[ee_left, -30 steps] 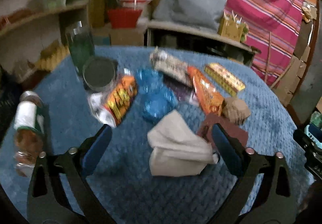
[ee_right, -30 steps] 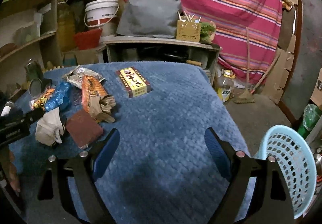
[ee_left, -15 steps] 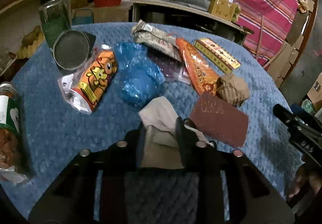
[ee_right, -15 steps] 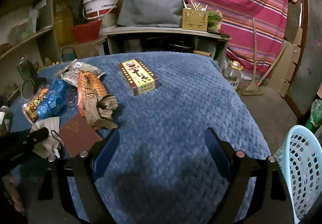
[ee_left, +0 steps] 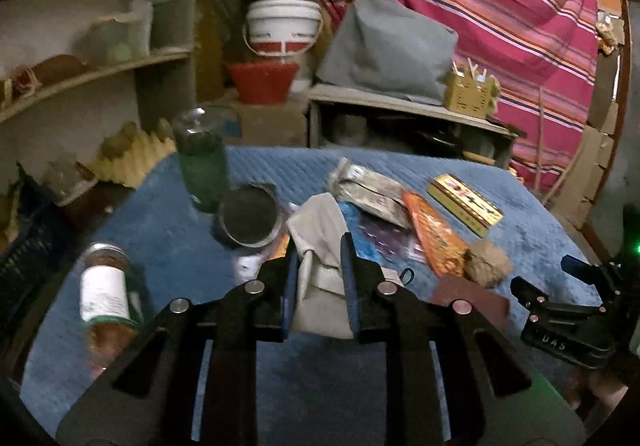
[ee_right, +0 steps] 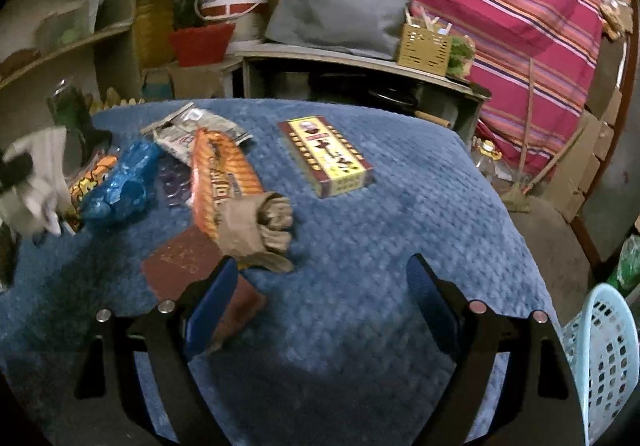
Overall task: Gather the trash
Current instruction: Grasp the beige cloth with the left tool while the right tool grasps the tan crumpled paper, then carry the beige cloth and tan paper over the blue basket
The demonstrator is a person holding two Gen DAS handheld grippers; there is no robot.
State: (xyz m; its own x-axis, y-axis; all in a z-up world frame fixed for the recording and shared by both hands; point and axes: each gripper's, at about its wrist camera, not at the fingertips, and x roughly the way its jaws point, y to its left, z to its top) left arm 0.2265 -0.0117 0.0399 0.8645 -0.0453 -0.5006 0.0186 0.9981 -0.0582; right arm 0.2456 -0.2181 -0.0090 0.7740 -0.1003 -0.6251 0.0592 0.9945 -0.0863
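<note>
Blue quilted table cover (ee_right: 360,246) still littered with wrappers. Left gripper (ee_left: 318,246) jaws just closed on crumpled beige paper wad (ee_left: 320,242), now lifted clear: first pickup done. Right gripper (ee_right: 320,294) wide, empty. Light-blue plastic basket (ee_right: 608,358) waits beside the table.

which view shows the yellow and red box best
The right wrist view: the yellow and red box lies whole and near the middle of the blue table cover, its printed top readable. The left wrist view shows it smaller, off to the right, at a slant.
</note>
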